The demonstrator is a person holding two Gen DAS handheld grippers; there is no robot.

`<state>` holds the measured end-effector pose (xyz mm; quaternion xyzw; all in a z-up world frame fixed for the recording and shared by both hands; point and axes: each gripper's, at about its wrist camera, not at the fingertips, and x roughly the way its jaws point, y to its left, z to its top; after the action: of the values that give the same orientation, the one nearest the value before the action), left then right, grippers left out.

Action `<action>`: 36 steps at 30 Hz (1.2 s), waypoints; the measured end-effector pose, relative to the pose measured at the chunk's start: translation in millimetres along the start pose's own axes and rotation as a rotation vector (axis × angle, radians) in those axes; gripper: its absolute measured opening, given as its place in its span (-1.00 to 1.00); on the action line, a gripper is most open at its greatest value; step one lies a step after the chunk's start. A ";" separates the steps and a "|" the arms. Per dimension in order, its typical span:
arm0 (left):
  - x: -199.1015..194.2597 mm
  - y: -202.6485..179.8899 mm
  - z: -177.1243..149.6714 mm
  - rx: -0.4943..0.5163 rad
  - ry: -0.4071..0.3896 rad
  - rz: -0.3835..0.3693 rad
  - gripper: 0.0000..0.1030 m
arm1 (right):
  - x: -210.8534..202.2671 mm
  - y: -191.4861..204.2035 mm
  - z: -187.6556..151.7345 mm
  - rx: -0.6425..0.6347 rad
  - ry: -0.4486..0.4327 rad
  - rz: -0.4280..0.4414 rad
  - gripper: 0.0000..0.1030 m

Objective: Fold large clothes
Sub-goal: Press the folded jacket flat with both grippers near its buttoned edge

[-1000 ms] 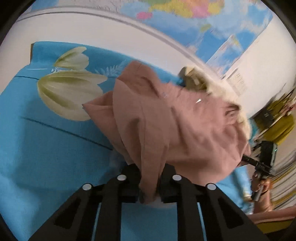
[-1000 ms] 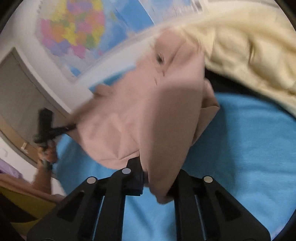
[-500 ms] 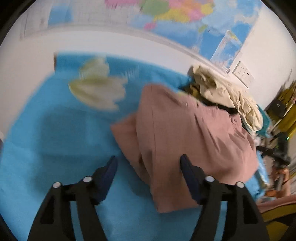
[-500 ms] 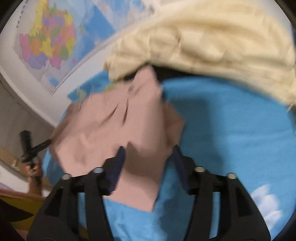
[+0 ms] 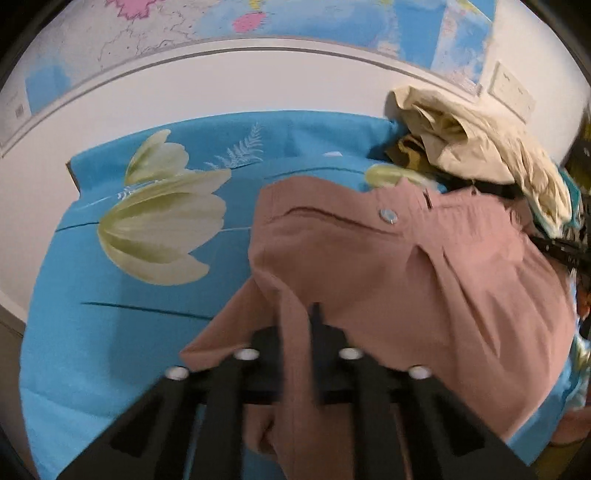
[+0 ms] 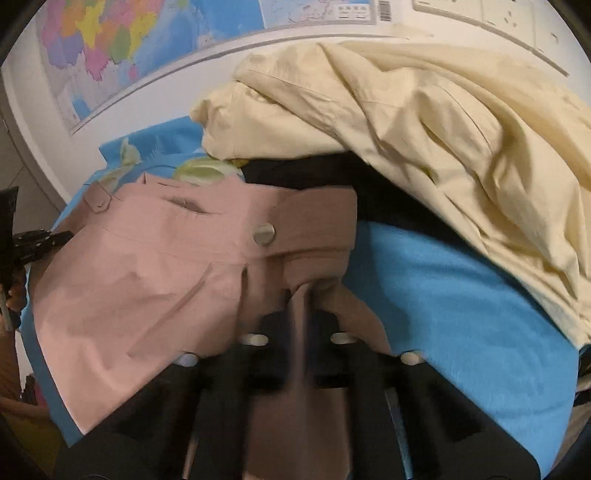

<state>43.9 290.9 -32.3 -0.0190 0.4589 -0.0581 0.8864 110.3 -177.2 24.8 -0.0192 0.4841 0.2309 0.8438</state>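
Observation:
A dusty-pink garment with a waistband and a pale button lies spread on the blue flower-print sheet. My left gripper has its jaws closing, and a ridge of pink cloth is pinched between them at the garment's near left edge. In the right wrist view the same pink garment shows its button. The jaws of my right gripper are closing too, with a fold of pink cloth below the waistband's right end squeezed between them.
A crumpled cream garment is heaped over a black one at the back right, close to the waistband; the cream garment shows from the left too. A white wall with maps borders the sheet. Blue sheet shows right of the garment.
Both grippers first held the garment up, then stood open with it lying on the sheet. Now both have moved in toward the waistband and shut on folds of the cloth.

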 end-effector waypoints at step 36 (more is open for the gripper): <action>5.6 -26.8 8.7 0.067 -0.046 0.175 0.52 | 20.9 103.4 10.3 -0.184 0.012 0.159 0.33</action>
<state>51.9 263.5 -29.5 0.0496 0.4362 0.0049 0.8985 85.3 -74.5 32.8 -0.0596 0.4659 0.3405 0.8145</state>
